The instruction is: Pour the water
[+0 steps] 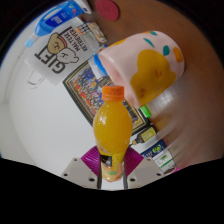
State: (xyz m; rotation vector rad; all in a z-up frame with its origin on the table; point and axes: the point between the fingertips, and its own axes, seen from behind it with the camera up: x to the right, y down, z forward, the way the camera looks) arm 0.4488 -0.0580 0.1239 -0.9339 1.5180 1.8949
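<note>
A small bottle (112, 128) of orange drink with an orange cap stands upright between my fingers, its lower part pressed by both magenta pads (91, 159). My gripper (111, 165) is shut on it and holds it above the white table (40, 115). Just beyond the bottle's cap is a pale pink cup (145, 68) printed with orange and yellow shapes, tilted to the right. The bottle's base is hidden behind my fingers.
A white bag (62, 52) printed "GIFT" lies beyond to the left, with a blue-and-white packet (60, 14) behind it. A framed picture card (88, 90) lies under the cup. Small colourful packets (152, 135) lie to the right of the bottle.
</note>
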